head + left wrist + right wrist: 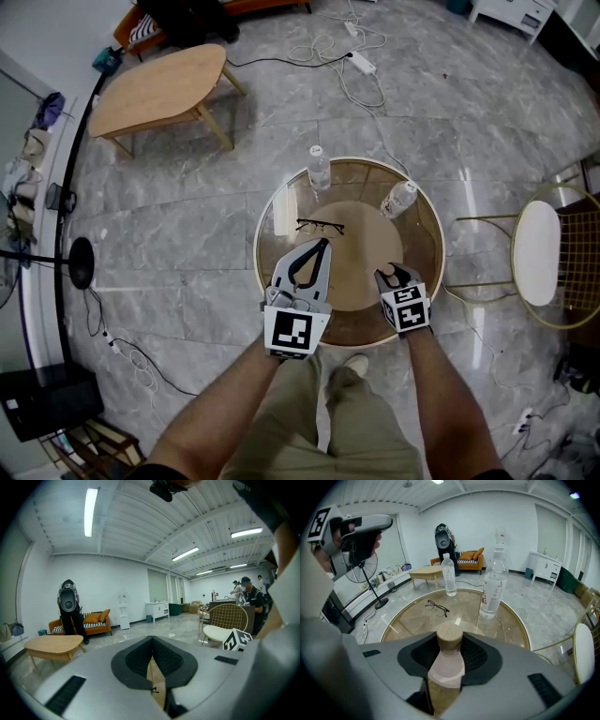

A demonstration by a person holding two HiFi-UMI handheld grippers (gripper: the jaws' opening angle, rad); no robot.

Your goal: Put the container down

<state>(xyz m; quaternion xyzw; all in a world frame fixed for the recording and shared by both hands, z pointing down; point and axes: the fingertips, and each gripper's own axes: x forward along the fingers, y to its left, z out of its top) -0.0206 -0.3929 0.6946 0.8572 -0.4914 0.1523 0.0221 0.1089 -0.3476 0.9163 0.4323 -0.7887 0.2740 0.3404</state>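
**Over a round glass table, a container held and not yet let go**

At the lower centre of the right gripper view, the right gripper is clamped on the container. The container is a pale pink bottle with a round wooden cap, and it stands upright between the dark pads. Its base is hidden, so whether it touches the table cannot be told. The setting-down step appears to be in hand but unfinished. The next move likely calls for bringing the bottle straight down onto bare glass, keeping it upright, and then parting the jaws.

In the middle of the head view, the left gripper has its jaws together on nothing, over the near left part of the table.

The table is a glass top with a gold rim. Near its centre lie spectacles. Toward its far edge stand a water bottle and a second water bottle, all well apart from the container.

Around the table is grey marble floor with loose cables. A wooden coffee table sits at upper left and a gold wire chair at right.
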